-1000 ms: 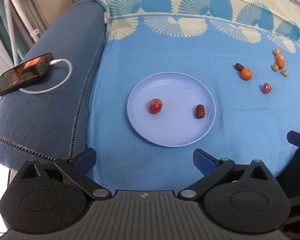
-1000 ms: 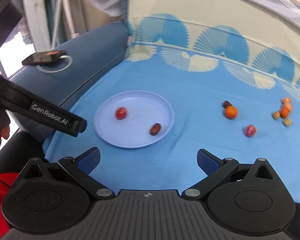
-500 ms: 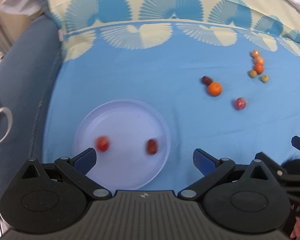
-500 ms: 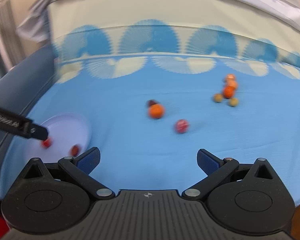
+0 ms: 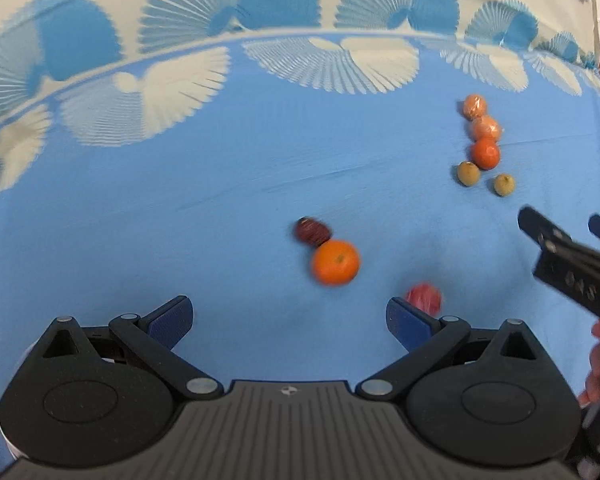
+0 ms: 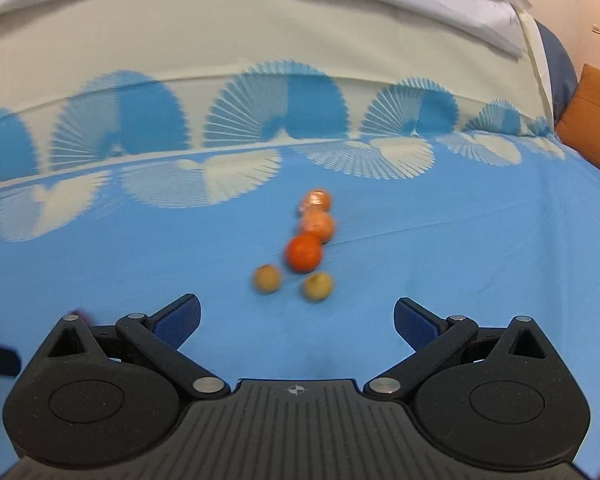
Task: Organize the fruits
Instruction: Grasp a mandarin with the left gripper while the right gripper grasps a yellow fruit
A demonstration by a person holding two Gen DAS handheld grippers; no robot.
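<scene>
Fruits lie loose on a blue sheet (image 5: 180,200) with a cream fan border; eight show in the left wrist view. Just ahead of the left hand-held gripper (image 5: 288,314), between the lines of its fingers, sits one orange (image 5: 335,262) touching a dark red date (image 5: 312,231) on its far side. One red fruit (image 5: 424,298), blurred and perhaps an apple or a wrapped sweet, lies right against the tip of that gripper's right finger. The left hand-held gripper is spread wide and has hold of nothing.

Farther off to the right is a cluster of five: two pale orange wrapped-looking fruits (image 5: 475,106) (image 5: 487,128) in a row, one deeper orange tangerine (image 5: 485,153) nearest of the three, and two small tan fruits (image 5: 468,173) (image 5: 503,184) in front of it, slightly apart.

The right hand-held gripper (image 6: 296,318) faces this same cluster, centred ahead of its fingers and not touching them; the tangerine (image 6: 304,253) and tan fruits (image 6: 266,278) (image 6: 318,286) are nearest. Its fingers are also spread wide and empty. In the left wrist view it (image 5: 568,224) enters from the right edge, with a person's fingers (image 5: 598,364) behind it.
</scene>
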